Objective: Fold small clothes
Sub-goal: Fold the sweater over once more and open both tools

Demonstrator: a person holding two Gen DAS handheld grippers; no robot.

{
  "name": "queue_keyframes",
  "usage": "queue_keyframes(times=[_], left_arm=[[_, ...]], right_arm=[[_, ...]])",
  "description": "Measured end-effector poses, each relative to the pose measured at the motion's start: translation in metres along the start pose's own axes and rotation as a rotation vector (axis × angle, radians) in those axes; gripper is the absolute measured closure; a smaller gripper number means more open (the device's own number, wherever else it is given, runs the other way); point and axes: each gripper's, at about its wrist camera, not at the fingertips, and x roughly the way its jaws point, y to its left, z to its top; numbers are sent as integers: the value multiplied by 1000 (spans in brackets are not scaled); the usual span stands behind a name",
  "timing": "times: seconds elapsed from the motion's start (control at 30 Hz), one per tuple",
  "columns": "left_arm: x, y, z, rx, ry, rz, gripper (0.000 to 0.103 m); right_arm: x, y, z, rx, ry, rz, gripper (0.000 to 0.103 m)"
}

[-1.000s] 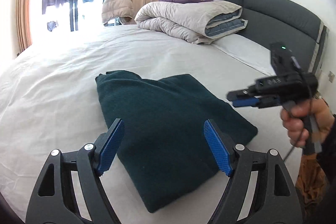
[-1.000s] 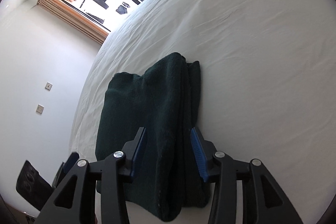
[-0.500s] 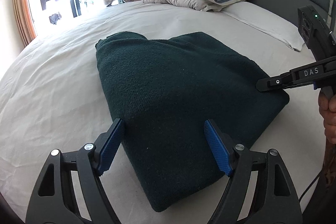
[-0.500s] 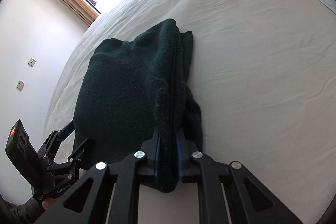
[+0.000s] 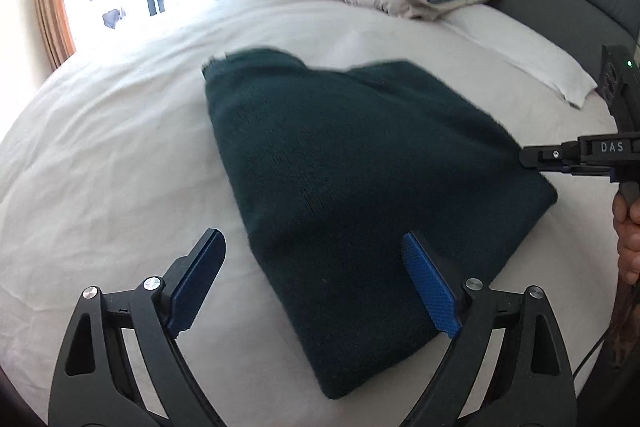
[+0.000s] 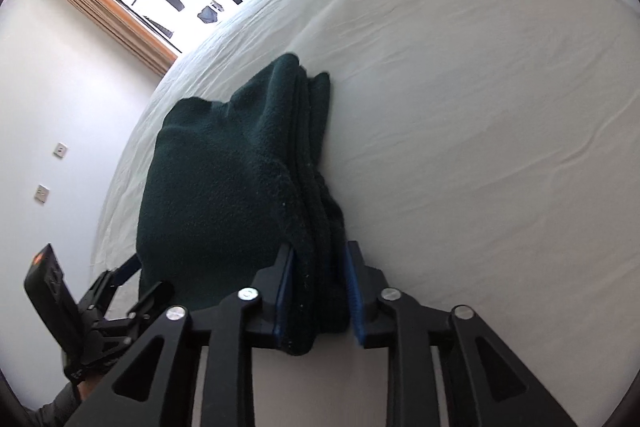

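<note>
Item: dark green garment (image 5: 360, 167), folded, was laid on the white bed sheet (image 5: 100, 167) at centre frame in both views. Left gripper (image 5: 316, 283): jaws, just opened further, were spread wide at lower frame, straddling the garment's near corner, pads not pressed on it. Right gripper (image 6: 320, 291): jaws, just reopened somewhat, were set narrowly about the garment's thick folded edge at lower centre; the right-hand pad was seen slightly clear of the cloth.

The letters "DAS" stand in white on the right hand-held gripper (image 5: 536, 163)'s black finger arm.
</note>
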Motion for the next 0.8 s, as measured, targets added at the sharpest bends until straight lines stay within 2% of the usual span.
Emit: queue_keyframes(times=[0.07,0.2,0.27,0.3,0.37,0.4,0.43,0.5,0.57,0.73,0.8], left_arm=[[-7,6,19,20,-64,42,13],[18,13,66,50,-102,88,14],[41,14,81,56,-67,81,23],[53,14,84,55,-34,71,31],[79,9,77,89,41,86,39],[87,9,69,101,47,94,40],[89,10,60,108,23,109,40],[86,11,50,105,-8,114,40],[77,7,45,106,-10,120,40],[45,-25,12,243,-76,185,40],[30,-35,-5,290,-97,219,40]], right_arm=[[-13,17,7,-31,-44,49,70],[-1,53,25,-104,-47,189,70],[21,62,36,-127,-33,217,72],[36,62,41,-109,-9,226,76],[68,56,46,-81,60,198,78],[82,52,45,-83,81,161,88],[90,48,43,-87,86,133,103],[89,39,39,-78,61,184,103],[83,33,33,-68,48,197,103],[61,23,12,-57,17,198,103],[54,21,0,-67,18,169,103]])
